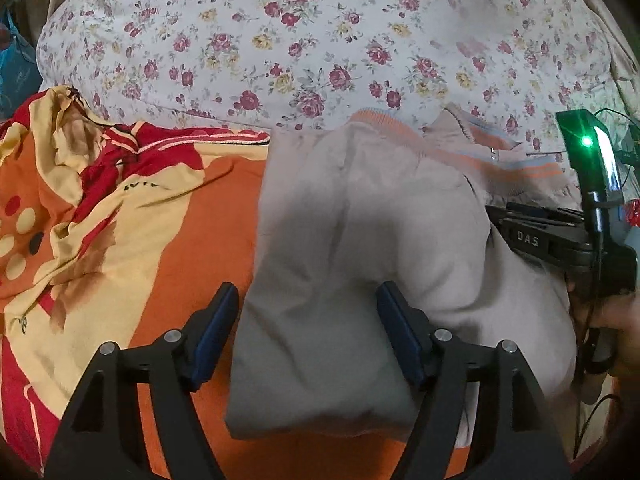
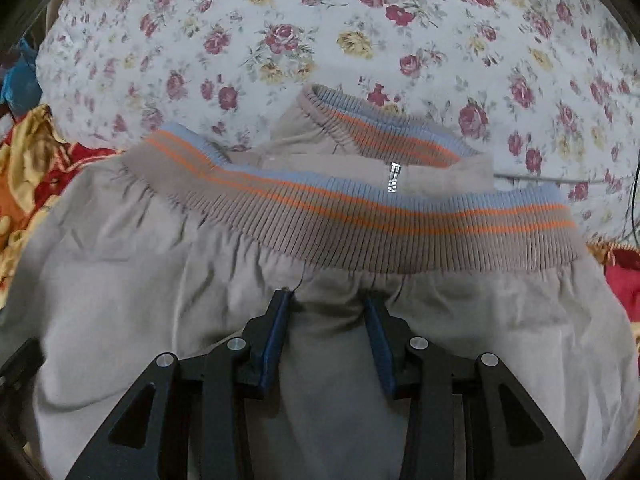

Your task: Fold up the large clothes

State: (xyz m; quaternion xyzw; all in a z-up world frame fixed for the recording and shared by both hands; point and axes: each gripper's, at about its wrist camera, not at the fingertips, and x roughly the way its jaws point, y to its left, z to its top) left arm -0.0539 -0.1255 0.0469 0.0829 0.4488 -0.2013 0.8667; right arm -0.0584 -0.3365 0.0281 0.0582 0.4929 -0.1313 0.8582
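A beige padded jacket (image 1: 360, 240) lies folded on the bed, its ribbed hem (image 2: 360, 216) striped orange and blue, with a zip pull (image 2: 394, 176) behind it. My left gripper (image 1: 308, 312) stands open, hanging over the jacket's near left edge with only flat cloth below its blue pads. My right gripper (image 2: 328, 312) sits just below the hem, and a thick ridge of jacket fabric fills the gap between its pads, which press on it. In the left wrist view the right gripper (image 1: 496, 218) reaches in from the right, held by a hand (image 1: 616, 320).
The jacket rests on an orange, red and yellow patterned sheet (image 1: 100, 220). Behind it lies a white floral quilt (image 1: 320, 40). A blue bag (image 1: 16, 68) is at the far left. Black cables (image 1: 588, 412) hang at the right.
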